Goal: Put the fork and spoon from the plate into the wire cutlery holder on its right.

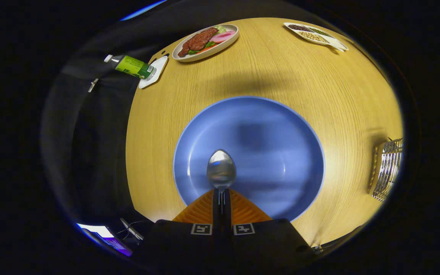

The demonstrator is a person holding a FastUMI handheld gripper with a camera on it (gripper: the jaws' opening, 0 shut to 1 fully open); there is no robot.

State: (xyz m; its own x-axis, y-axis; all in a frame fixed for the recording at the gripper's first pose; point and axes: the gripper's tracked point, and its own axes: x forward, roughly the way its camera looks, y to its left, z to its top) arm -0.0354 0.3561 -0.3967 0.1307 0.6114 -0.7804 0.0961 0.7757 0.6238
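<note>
No legible text anywhere; the green bottle [131, 66] label is too blurred to read.

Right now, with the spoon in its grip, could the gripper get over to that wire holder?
Probably yes. The gripper is shut on the spoon above the plate, and only bare table lies between it and the wire holder.

The table [266, 76] is evenly lit from above; a soft shadow is cast near its far edge. Fisheye bending and slight blur are seen toward its edges.
</note>
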